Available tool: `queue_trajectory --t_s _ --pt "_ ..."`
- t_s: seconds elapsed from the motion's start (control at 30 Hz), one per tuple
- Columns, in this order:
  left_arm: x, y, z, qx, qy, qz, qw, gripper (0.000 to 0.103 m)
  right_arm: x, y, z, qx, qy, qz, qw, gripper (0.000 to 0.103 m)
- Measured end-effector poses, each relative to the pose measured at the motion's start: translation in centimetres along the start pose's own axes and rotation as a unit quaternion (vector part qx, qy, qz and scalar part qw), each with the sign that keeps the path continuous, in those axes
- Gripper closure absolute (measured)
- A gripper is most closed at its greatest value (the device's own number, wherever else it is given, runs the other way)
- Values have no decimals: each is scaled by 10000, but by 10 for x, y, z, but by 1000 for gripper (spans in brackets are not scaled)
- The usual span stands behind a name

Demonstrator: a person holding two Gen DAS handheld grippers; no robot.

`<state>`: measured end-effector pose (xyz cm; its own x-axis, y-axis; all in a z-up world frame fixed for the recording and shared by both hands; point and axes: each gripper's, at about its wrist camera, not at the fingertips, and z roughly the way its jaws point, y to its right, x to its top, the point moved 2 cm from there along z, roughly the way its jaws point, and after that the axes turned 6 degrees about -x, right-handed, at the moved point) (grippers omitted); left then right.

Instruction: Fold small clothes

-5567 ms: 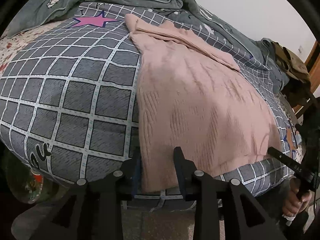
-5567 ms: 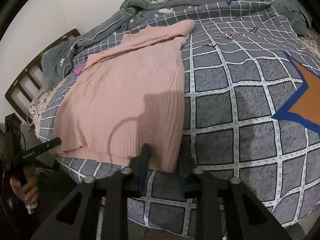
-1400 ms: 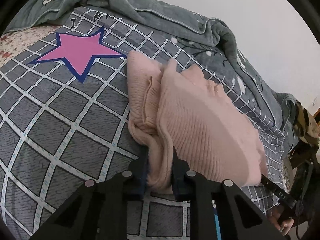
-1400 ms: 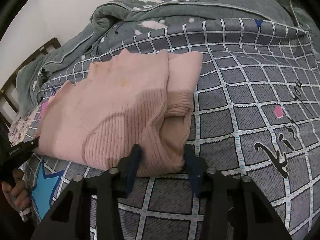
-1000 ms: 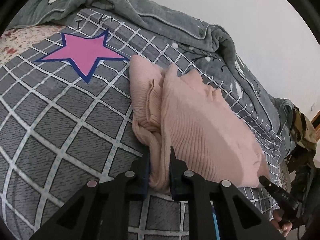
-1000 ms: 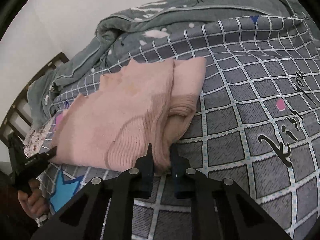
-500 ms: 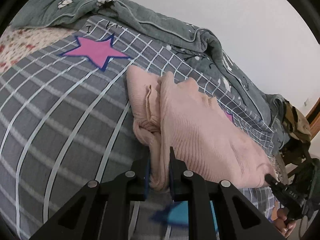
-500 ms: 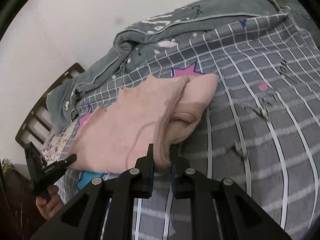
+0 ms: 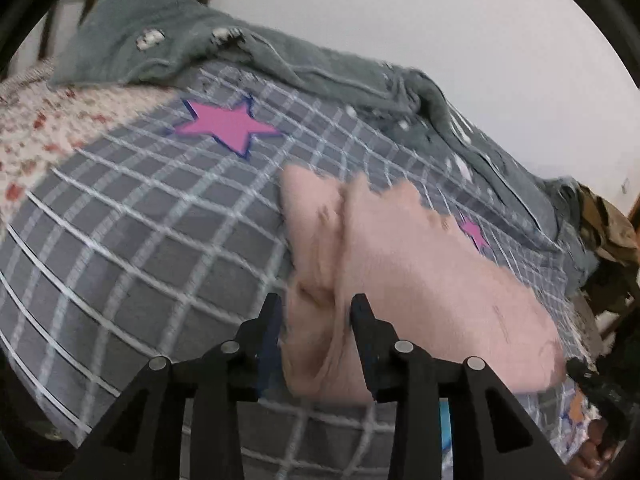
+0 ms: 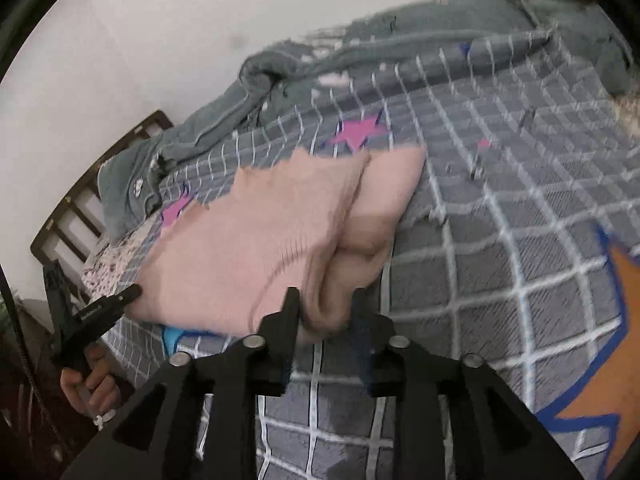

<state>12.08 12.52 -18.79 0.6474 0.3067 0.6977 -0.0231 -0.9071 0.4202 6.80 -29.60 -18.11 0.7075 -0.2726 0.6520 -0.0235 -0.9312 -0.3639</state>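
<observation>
Left wrist view: left gripper [image 9: 316,316] jaws spread, straddling end of folded pink sweater [image 9: 420,280] on checked bedsheet [image 9: 140,240]; loose layers may spring open

Right wrist view: right gripper [image 10: 326,312] likewise parted around opposite end; snagged knit could drag fold askew

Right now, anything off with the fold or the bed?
The pink sweater is folded over but not flat: its near corners bunch into thick rolls between the fingers of the left claw and the right claw. The far edge looks ragged, but that may be motion blur. The grey blanket lies rumpled.
</observation>
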Motion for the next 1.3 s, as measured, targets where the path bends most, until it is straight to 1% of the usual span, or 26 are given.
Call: queue_trajectory --t_s 0.07,0.1,0.27,0.37,0.5,0.63,0.73,0.77,0.83,0.93,1.0,1.03,1.07,1.1,1.13,1.2,1.3 --pt "11 -3 1 39 104 -30 9999 68 13 -4 -6 -154 205 -136 9996 72" --pt "18 -3 4 39 101 -50 9999 68 18 -6 -6 -174 232 -173 9994 72" --pt "50 11 32 -85 -126 -52 9999 68 58 -21 15 -258 298 -348 9986 70" --pt "71 29 53 -121 -246 122 9996 68 81 -31 38 -436 303 -530 9972 68" --pt "96 57 86 -128 -365 467 9982 68 108 -38 71 -601 169 -647 9959 67" --pt "97 65 113 74 -527 781 9955 68 118 -34 99 -805 107 -740 9939 63" --pt "88 61 127 216 -631 911 9936 68 116 -22 120 -872 -113 -680 9938 63" --pt "85 59 131 232 -695 942 9929 68 115 -20 125 -873 -173 -667 9938 63" --pt "81 56 139 128 -852 960 9916 68 113 -15 135 -901 -282 -641 9935 63" --pt "80 55 144 195 -880 1027 9906 68 110 -11 149 -896 -451 -610 9931 63" --pt "80 56 146 162 -896 1084 9899 67 109 -11 155 -902 -551 -619 9925 63" --pt "79 56 146 137 -896 1112 9897 67 109 -11 156 -908 -553 -624 9924 63" --pt "79 57 147 111 -886 1126 9896 59 108 -12 157 -912 -548 -630 9923 62" --pt "79 57 147 35 -854 1123 9900 43 107 -12 157 -915 -544 -639 9923 62" --pt "80 58 146 -30 -804 1130 9903 38 107 -13 157 -918 -542 -649 9922 62" --pt "80 61 146 -25 -705 1206 9902 36 105 -13 157 -926 -533 -652 9921 62" --pt "80 63 147 9 -707 1251 9896 36 106 -12 157 -900 -533 -626 9925 62"
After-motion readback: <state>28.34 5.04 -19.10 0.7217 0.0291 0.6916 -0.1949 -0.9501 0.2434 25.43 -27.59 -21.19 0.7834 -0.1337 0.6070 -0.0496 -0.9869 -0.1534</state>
